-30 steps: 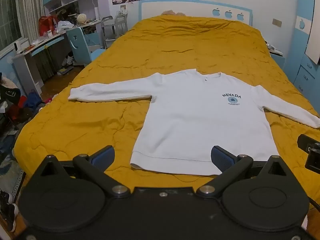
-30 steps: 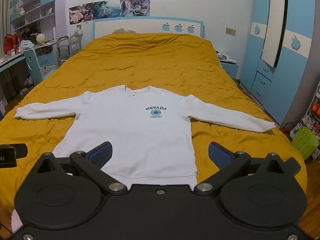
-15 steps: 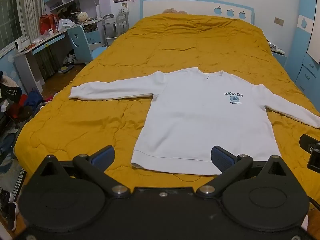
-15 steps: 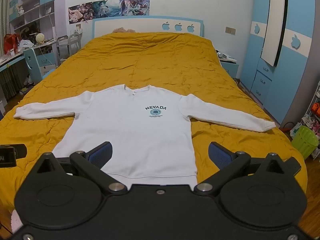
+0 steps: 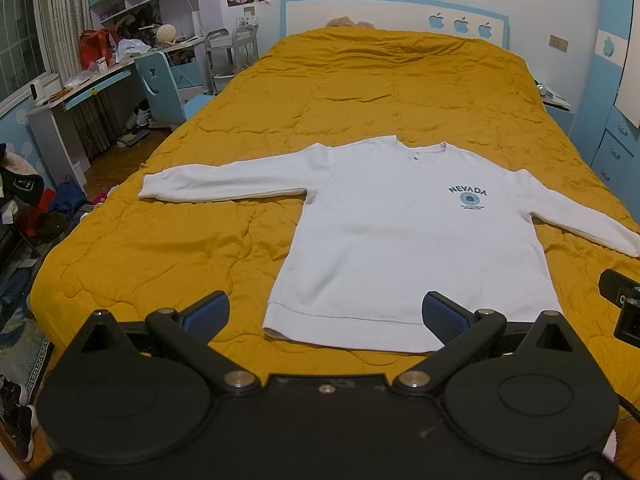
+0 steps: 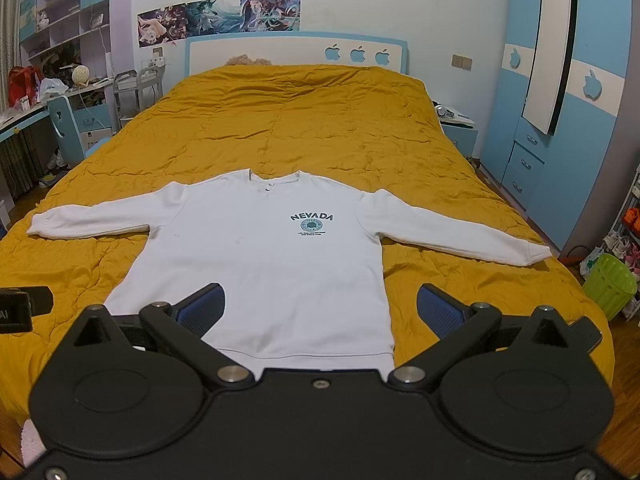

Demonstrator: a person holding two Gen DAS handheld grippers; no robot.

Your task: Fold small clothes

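White sweatshirt point(image 5: 400, 240) lies unmoved; left gripper point(image 5: 326, 312) and right gripper point(image 6: 318, 306) remain wide open, empty.

white sweatshirt point(image 5: 400, 240), flat, sleeves spread

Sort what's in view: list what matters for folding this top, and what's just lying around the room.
For the job:
white sweatshirt, spread flat, sleeves out
yellow quilt under it
left gripper, open
right gripper, open

Lying about:
green basket on the floor
blue chair
cluttered desk
posters
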